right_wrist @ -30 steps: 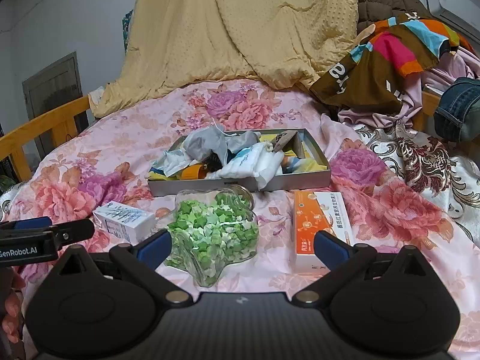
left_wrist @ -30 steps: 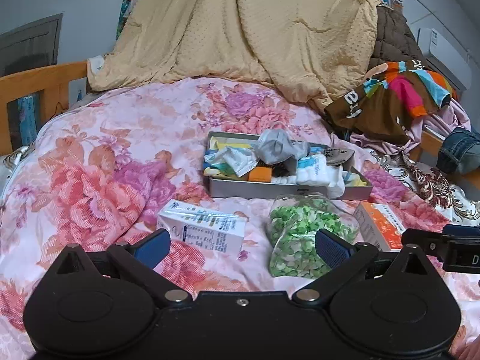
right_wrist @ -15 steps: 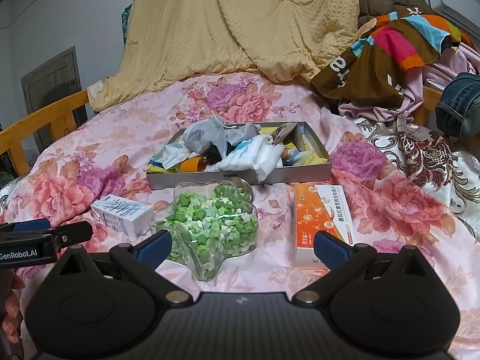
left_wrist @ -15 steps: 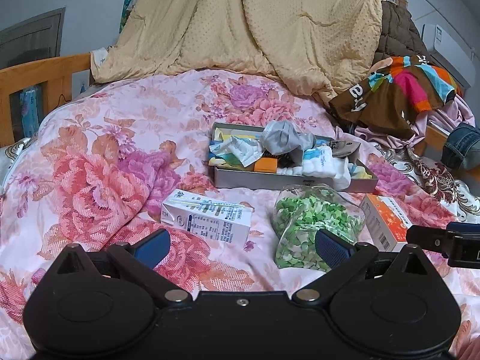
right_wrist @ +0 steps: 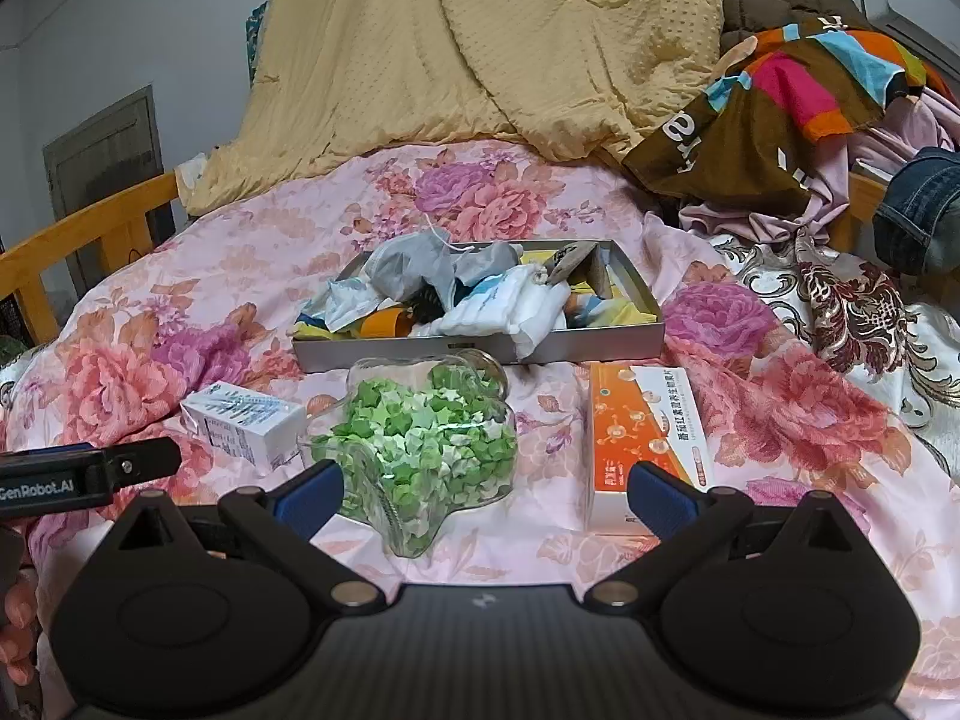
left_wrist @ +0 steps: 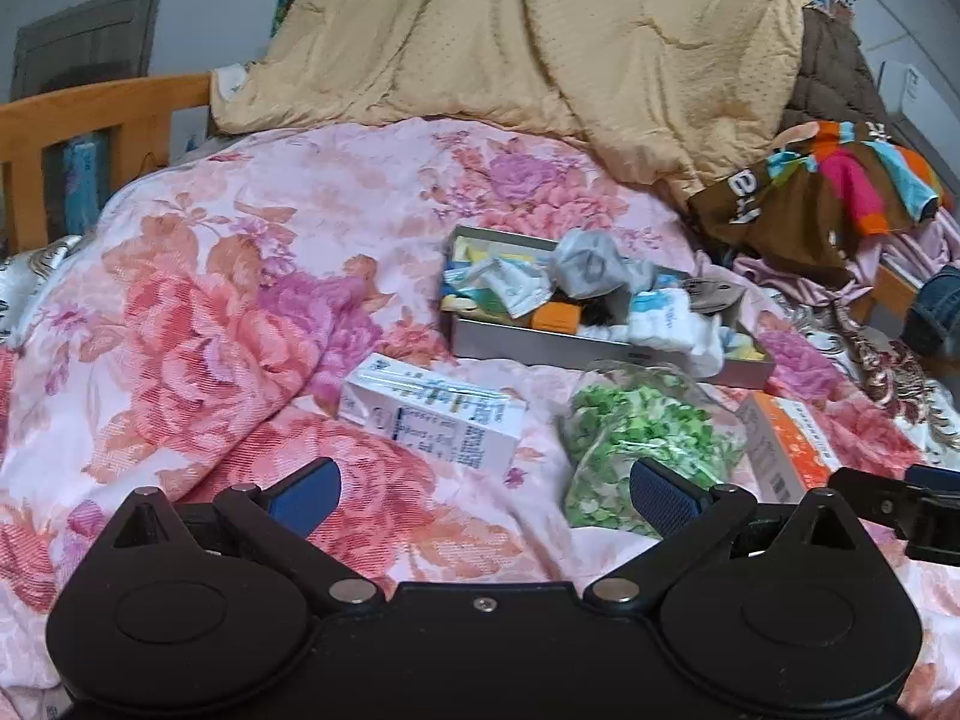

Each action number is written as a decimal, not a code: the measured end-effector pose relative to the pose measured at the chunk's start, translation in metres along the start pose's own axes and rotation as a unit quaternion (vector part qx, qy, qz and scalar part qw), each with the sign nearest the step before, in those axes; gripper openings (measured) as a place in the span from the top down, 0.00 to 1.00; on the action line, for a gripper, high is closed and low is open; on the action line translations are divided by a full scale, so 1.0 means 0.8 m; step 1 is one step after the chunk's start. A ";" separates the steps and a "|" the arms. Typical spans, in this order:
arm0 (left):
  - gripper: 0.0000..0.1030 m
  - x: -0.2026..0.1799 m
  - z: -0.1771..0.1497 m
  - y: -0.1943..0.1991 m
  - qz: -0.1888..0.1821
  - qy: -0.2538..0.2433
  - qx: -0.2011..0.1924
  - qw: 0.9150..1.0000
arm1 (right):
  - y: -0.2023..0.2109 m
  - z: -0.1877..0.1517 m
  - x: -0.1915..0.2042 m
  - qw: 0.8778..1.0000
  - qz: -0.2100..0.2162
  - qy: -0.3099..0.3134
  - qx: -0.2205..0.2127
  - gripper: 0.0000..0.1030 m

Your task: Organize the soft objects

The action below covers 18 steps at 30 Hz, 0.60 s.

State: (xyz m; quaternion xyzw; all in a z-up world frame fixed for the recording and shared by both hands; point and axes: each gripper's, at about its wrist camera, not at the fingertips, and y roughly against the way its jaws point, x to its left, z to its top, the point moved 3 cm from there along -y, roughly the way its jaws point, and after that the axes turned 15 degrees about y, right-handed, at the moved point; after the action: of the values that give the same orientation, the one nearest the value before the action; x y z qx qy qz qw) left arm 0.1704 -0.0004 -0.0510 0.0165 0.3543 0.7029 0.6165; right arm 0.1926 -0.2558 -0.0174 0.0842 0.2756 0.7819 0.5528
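Note:
A grey tray (left_wrist: 540, 349) (right_wrist: 600, 343) on the floral bedspread is heaped with soft items: a grey cloth (right_wrist: 414, 267), white folded pads (right_wrist: 510, 306) and an orange piece (left_wrist: 557, 318). In front of it lie a white carton (left_wrist: 435, 414) (right_wrist: 246, 417), a clear star-shaped jar of green paper stars (left_wrist: 642, 438) (right_wrist: 426, 438) and an orange box (right_wrist: 642, 432) (left_wrist: 786, 450). My left gripper (left_wrist: 483, 489) is open, low over the bedspread just short of the carton. My right gripper (right_wrist: 483, 492) is open too, with the jar's near edge between its fingers.
A tan quilt (right_wrist: 480, 42) is piled at the back. Colourful clothes (right_wrist: 780, 96) and jeans (right_wrist: 918, 210) lie at the right. A wooden bed rail (left_wrist: 90, 120) runs along the left. The bedspread is wrinkled and uneven.
The left gripper has turned and shifted left, so the carton now sits nearer its middle. The right gripper has moved slightly forward toward the jar. Both stayed open.

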 end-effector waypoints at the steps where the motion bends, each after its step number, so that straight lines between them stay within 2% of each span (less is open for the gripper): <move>1: 0.01 0.000 0.000 0.000 0.000 -0.002 -0.001 1.000 | -0.001 -0.001 0.000 1.000 0.000 0.001 0.000 0.00; 18: 0.01 -0.003 -0.001 0.005 -0.027 -0.003 -0.007 1.000 | -0.001 0.000 0.002 1.000 0.001 0.003 0.002 0.00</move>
State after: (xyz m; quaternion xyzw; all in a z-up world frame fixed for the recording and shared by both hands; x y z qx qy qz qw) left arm 0.1671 -0.0029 -0.0487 0.0047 0.3484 0.6881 0.6365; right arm 0.1928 -0.2542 -0.0186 0.0835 0.2789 0.7820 0.5512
